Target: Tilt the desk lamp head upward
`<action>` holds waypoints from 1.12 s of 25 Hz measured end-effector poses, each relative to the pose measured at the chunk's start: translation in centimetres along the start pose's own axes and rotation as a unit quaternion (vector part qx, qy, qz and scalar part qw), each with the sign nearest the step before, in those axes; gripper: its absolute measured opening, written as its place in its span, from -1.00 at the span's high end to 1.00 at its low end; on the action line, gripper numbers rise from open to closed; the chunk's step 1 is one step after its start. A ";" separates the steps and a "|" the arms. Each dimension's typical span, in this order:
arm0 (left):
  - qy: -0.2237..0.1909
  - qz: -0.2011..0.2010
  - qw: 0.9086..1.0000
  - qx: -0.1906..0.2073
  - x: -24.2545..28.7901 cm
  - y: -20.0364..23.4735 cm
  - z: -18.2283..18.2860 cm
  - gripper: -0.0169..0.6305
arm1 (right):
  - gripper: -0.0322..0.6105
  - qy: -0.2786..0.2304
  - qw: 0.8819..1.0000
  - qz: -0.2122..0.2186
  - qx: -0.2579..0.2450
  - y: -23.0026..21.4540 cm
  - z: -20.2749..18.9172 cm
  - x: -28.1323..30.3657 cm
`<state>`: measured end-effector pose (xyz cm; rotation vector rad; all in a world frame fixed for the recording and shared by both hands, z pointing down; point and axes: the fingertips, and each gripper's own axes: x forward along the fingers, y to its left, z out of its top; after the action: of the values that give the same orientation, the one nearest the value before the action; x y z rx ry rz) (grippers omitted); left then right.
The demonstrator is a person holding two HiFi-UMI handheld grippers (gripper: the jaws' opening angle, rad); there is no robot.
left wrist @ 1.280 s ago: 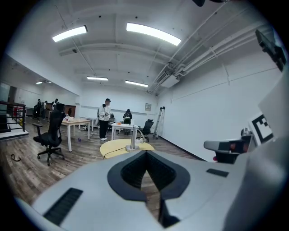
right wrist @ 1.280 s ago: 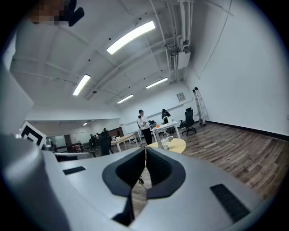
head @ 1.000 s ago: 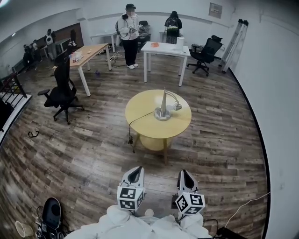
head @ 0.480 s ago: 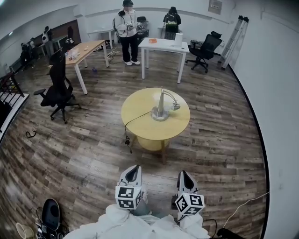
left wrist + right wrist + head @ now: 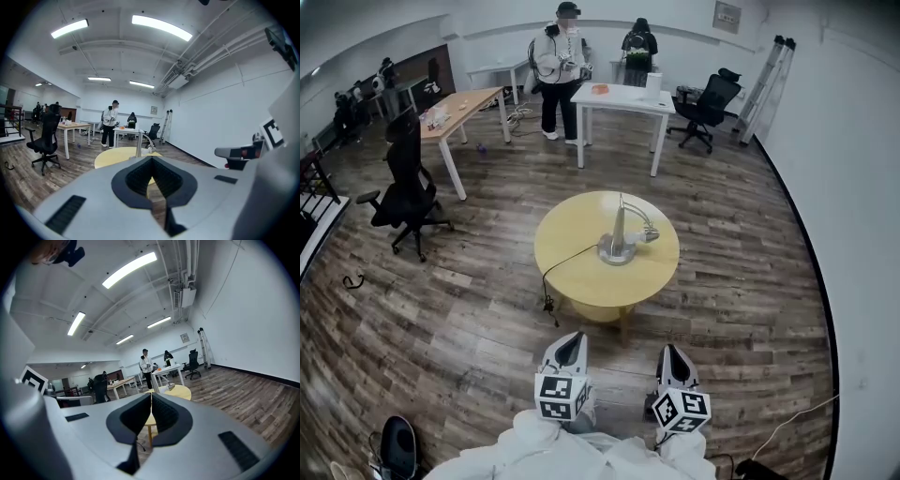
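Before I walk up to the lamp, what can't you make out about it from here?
- Lamp head hinge and tilt: too small in every view.
- Lamp base: hidden behind the shut jaws in both gripper views.
- Cable far end: head view, too small to follow past the table edge.

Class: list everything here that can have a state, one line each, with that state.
Lamp: upright on round table, head drooping, untouched.
Cord: hangs off the table edge.
Left gripper: shut, empty, short of table.
Right gripper: shut, empty, short of table.
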<state>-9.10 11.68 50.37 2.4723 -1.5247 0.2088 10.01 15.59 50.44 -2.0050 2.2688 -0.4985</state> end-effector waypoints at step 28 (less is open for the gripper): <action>0.020 -0.018 1.000 0.007 20.6 10.2 6.2 0.95 | 0.86 0.008 0.999 -0.033 0.009 -2.7 3.9 22.0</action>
<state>-8.99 -12.10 50.49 2.4880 -1.4674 0.2612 10.40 -6.88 51.04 -2.0807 2.2062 -0.5406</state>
